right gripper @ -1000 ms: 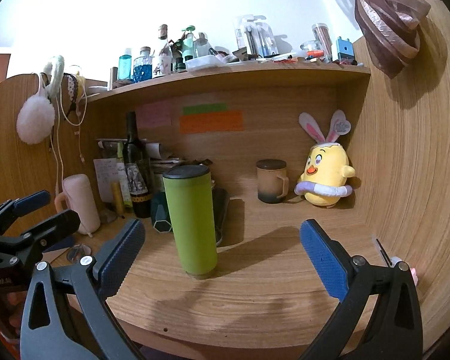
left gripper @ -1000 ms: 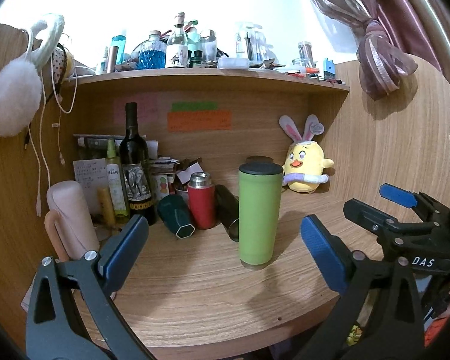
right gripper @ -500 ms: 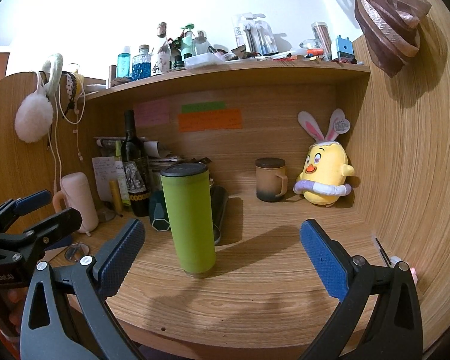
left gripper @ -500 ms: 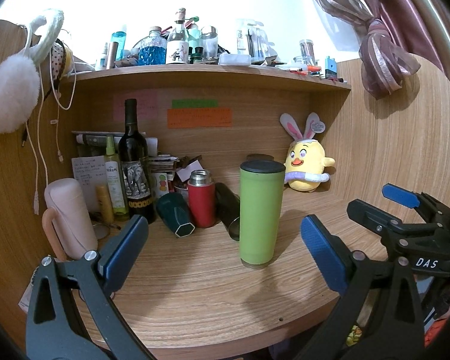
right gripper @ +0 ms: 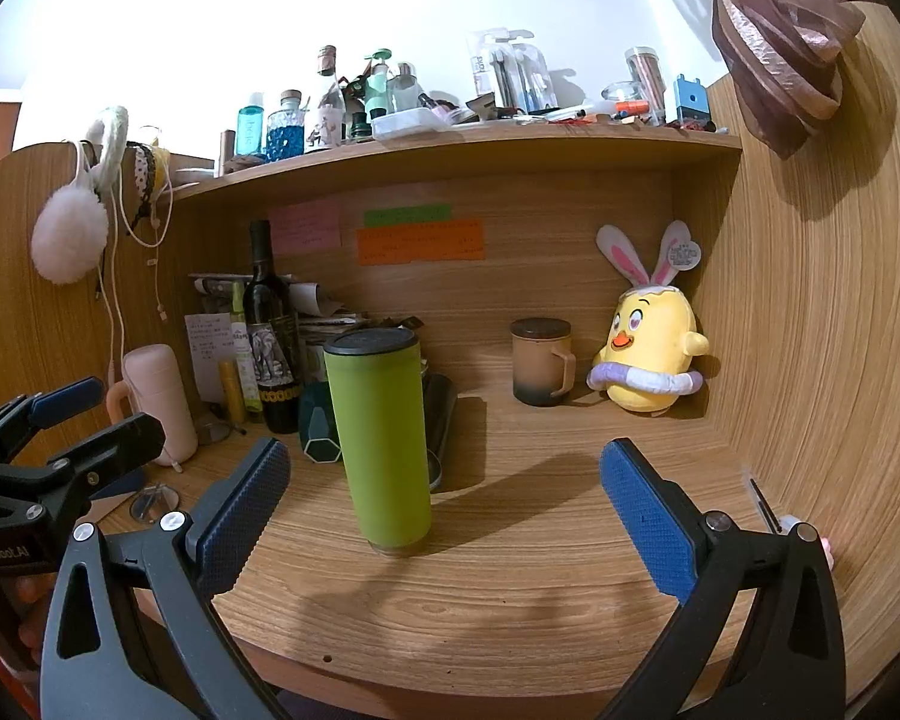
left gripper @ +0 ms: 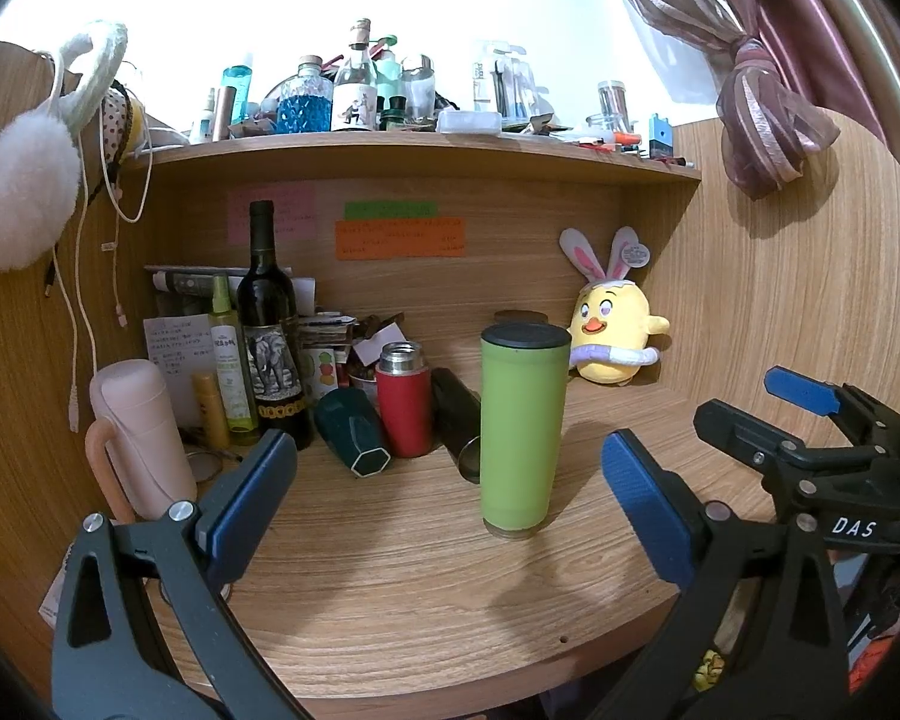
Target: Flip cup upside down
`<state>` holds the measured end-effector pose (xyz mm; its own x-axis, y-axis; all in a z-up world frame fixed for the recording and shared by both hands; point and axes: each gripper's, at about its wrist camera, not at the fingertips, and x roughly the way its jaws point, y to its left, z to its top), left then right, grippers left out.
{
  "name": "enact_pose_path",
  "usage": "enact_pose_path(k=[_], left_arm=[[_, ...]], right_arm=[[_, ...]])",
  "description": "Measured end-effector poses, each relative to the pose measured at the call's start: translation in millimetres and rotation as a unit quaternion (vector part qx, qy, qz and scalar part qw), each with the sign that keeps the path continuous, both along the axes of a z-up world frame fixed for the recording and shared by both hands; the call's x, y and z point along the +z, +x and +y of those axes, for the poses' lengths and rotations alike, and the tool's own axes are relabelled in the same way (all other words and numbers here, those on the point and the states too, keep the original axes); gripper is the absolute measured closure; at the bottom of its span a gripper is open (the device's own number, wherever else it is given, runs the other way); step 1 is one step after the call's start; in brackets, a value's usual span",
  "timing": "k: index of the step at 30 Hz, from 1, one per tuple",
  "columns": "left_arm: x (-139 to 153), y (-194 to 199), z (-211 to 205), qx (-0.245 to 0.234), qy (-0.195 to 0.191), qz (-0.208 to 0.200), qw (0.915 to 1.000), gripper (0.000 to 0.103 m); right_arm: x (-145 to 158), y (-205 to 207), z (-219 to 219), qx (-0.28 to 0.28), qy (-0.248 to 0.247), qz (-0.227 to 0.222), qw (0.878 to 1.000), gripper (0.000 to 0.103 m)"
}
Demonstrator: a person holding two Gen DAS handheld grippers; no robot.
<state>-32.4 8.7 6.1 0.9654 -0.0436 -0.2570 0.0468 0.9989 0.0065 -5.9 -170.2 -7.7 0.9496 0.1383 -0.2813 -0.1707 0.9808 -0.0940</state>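
A tall green tumbler [left gripper: 521,429] with a black lid stands upright on the wooden desk [left gripper: 426,594]. It also shows in the right wrist view [right gripper: 383,441]. My left gripper [left gripper: 447,495] is open and empty, in front of the tumbler and apart from it. My right gripper [right gripper: 444,501] is open and empty, also short of the tumbler, which sits left of its centre. The right gripper shows at the right of the left wrist view [left gripper: 810,420]; the left gripper shows at the left of the right wrist view [right gripper: 60,420].
Behind the tumbler lie a dark tumbler [left gripper: 456,420] and a teal cup [left gripper: 354,435] on their sides, with a red flask [left gripper: 403,399], a wine bottle [left gripper: 269,330] and a pink cup [left gripper: 141,432]. A brown mug [right gripper: 539,360] and a yellow plush chick [right gripper: 651,354] stand at the back right.
Both grippers have drifted slightly back and up; the view of the desk shifts a little. The tumbler has not moved and both grippers stay open.
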Motion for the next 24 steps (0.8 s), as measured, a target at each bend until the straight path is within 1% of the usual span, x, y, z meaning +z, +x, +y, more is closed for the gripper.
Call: enact_pose_path(k=[24], left_arm=[[-3.3,3.2,0.2,-0.006,-0.009,0.009,0.9999,0.000]], right_arm=[[1.0,-0.1,-1.3,0.001,0.000,-0.001,1.000,0.000]])
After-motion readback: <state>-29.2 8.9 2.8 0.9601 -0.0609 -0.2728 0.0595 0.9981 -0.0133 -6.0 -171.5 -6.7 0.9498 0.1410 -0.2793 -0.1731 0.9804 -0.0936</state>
